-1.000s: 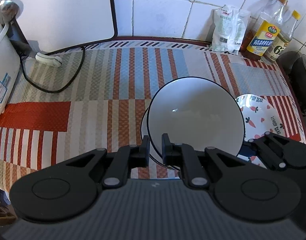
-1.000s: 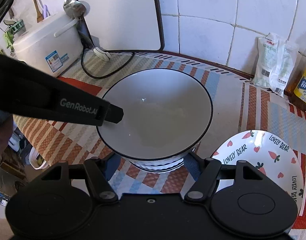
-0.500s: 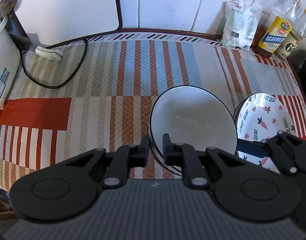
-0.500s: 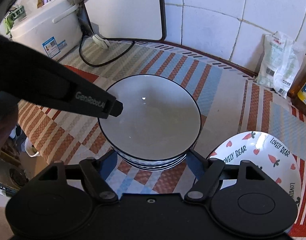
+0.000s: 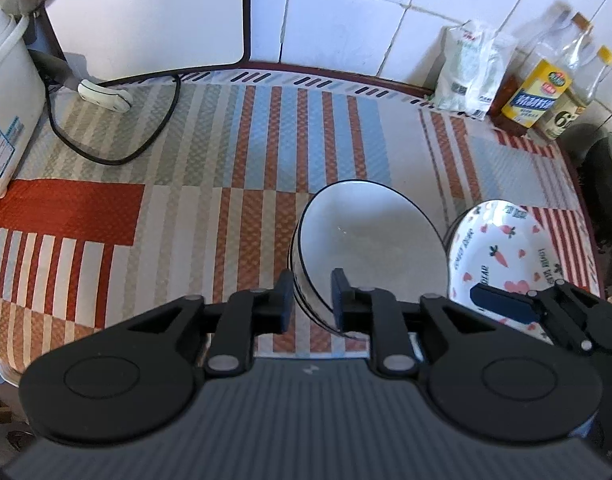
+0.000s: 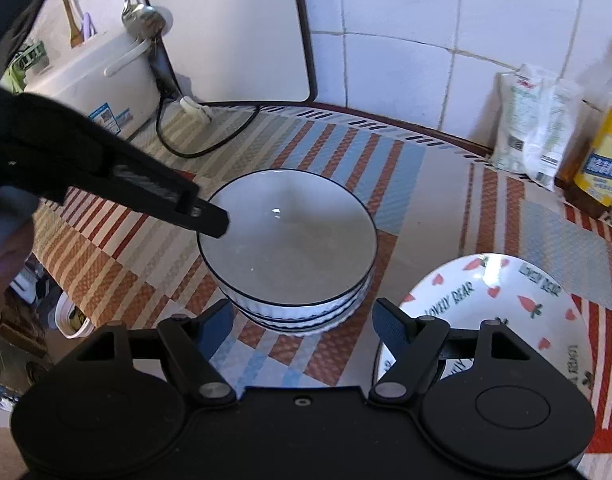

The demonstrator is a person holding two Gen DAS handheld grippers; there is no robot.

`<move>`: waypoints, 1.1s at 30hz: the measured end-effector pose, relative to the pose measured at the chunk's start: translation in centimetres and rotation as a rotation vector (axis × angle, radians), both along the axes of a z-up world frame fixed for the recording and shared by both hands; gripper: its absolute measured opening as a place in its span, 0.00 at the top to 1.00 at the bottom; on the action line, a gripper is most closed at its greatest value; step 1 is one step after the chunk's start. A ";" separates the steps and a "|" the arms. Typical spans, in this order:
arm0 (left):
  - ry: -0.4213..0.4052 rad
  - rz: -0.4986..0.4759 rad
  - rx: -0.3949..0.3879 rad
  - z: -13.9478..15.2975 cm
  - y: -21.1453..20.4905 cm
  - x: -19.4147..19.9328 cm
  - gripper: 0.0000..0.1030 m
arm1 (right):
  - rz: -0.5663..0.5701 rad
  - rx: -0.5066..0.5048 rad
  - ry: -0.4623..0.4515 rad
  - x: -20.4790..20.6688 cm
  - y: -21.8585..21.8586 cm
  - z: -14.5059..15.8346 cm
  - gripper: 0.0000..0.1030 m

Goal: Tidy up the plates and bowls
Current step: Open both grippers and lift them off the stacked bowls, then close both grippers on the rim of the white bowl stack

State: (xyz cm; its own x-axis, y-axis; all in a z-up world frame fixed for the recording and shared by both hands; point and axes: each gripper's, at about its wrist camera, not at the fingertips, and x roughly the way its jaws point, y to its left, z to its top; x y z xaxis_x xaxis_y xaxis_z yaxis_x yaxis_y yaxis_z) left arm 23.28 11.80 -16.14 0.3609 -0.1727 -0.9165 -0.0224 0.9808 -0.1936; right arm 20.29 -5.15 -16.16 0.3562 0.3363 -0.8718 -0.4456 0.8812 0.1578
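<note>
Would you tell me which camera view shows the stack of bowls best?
The right wrist view: the stack of bowls appears whole, with its nested ribbed sides and rims visible. The left wrist view shows mostly the top bowl's inside, its near edge hidden behind the left gripper.

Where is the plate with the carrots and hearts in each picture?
Left wrist view: the carrot plate sits at the right, just right of the stacked white bowls, behind the right gripper.
Right wrist view: the same carrot plate is at the lower right, partly hidden by the gripper's right finger.
Shared landmark: the white bowls with dark rims, left of the plate in both views.
</note>
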 end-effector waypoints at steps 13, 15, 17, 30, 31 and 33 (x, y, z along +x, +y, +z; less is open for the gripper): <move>-0.050 0.009 -0.037 3.8 0.0 -5.5 0.69 | 0.054 -0.037 -0.062 -3.6 -1.3 3.7 0.22; -0.082 0.008 -0.056 4.2 -0.2 -6.5 0.68 | 0.070 -0.044 -0.076 -4.5 -1.3 4.2 0.22; -0.106 0.013 -0.080 4.6 -0.2 -7.5 0.68 | 0.090 -0.055 -0.094 -5.3 -1.2 4.6 0.21; -0.342 0.026 -0.087 6.0 -2.0 -12.3 0.53 | 0.124 0.032 -0.214 -9.1 -2.9 5.1 0.19; -0.361 0.028 -0.072 6.0 -2.2 -12.7 0.50 | 0.118 0.051 -0.225 -9.3 -3.2 4.9 0.19; -0.393 0.029 -0.040 6.0 -2.4 -13.2 0.45 | 0.106 0.091 -0.241 -9.5 -3.6 4.4 0.17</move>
State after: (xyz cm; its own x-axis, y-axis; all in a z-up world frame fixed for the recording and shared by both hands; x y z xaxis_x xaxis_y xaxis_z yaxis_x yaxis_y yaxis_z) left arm 10.09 9.41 -10.13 0.6883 -0.1906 -0.7000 0.0339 0.9723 -0.2314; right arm 10.79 -8.74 -11.75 0.5084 0.4561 -0.7304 -0.5691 0.8145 0.1125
